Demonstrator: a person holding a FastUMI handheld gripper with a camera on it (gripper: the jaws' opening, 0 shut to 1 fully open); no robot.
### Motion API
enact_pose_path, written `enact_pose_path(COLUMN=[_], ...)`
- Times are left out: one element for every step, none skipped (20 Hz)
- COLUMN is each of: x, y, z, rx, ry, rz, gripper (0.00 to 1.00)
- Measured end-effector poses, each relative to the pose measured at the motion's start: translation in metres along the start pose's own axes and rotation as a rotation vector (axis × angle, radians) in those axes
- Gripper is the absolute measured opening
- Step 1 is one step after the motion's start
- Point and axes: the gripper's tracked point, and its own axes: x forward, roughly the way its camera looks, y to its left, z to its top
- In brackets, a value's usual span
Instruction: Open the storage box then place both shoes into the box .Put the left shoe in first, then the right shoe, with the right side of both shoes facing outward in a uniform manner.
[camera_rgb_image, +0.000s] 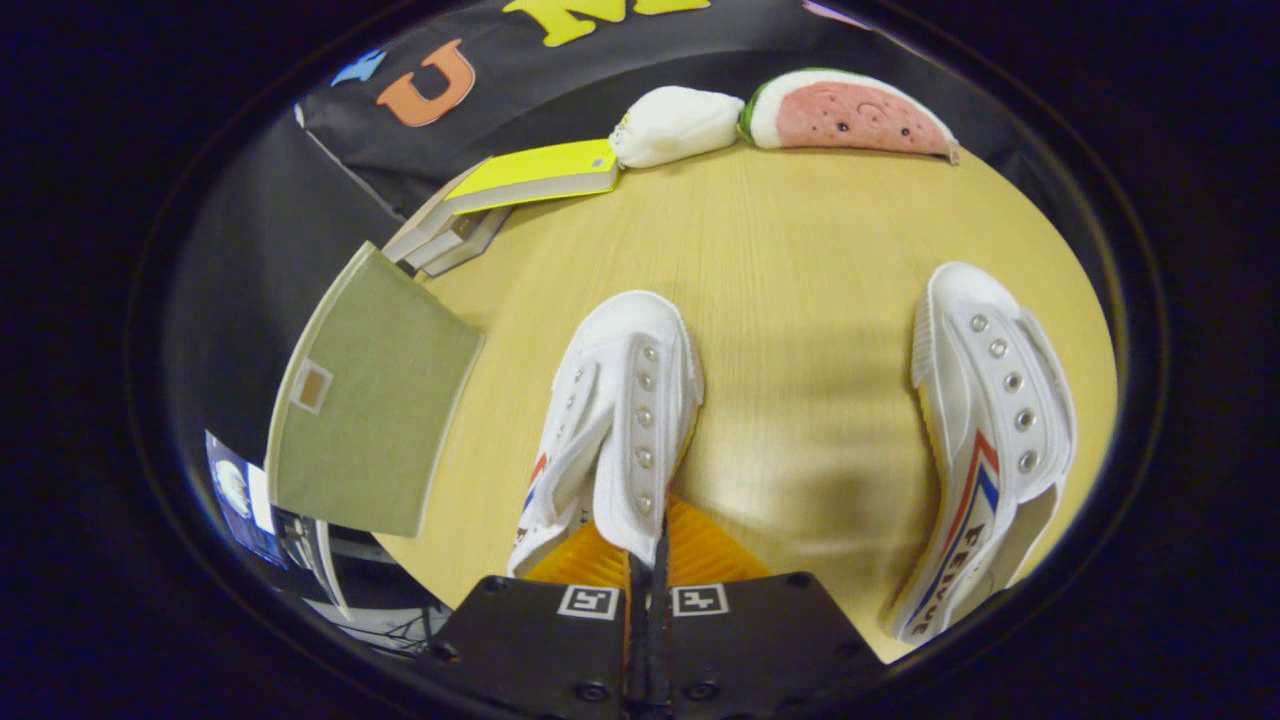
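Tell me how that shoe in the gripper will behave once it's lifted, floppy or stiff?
Probably floppy: the gripper pinches only a thin canvas eyelet flap of the held shoe, so the upper may fold and the shoe hang tilted. It looks light, being laceless canvas. The sole side likely stays stiffer, though that's a guess.

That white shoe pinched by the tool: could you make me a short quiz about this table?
1. True or false: the gripper is shut on the eyelet flap of the white canvas shoe nearest the olive-green fabric box.
2. Which lies farther from the box? A) the held shoe B) the second white canvas shoe with red and blue stripes
3. Fill in: beyond the shoes, beside the white plush pouch, lies a plush ____ slice.

Key: 1 true; 2 B; 3 watermelon.
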Motion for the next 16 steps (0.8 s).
enact_pose_path(x=[-0.001, -0.003, -0.003, -0.005, -0.008, -0.013, -0.023, -0.034, -0.044, -0.053, -0.062, -0.072, -0.082, -0.09, -0.098, -0.105], y=[0.004, 0.009, 0.013, 0.017, 0.019, 0.022, 0.03, 0.04, 0.048, 0.058, 0.07, 0.085, 0.105, 0.127, 0.151, 0.175], z=[-0.002, -0.005, -0.005, -0.004, -0.002, 0.002, 0.002, 0.003, 0.006, 0.011, 0.014, 0.018, 0.022, 0.027, 0.032, 0.037], rx=[0.032, 0.071, 0.104, 0.131, 0.143, 0.152, 0.165, 0.179, 0.187, 0.188, 0.181, 0.179, 0.182, 0.186, 0.185, 0.179], ry=[-0.006, -0.008, -0.008, -0.014, -0.026, -0.046, -0.062, -0.076, -0.091, -0.111, -0.132, -0.151, -0.165, -0.182, -0.2, -0.224], rz=[0.032, 0.066, 0.095, 0.114, 0.121, 0.126, 0.133, 0.142, 0.142, 0.131, 0.117, 0.108, 0.11, 0.121, 0.134, 0.143], gripper=[0.05, 0.06, 0.06, 0.05, 0.05, 0.05, 0.05, 0.05, 0.05, 0.05, 0.05, 0.05, 0.05, 0.05, 0.05, 0.05])
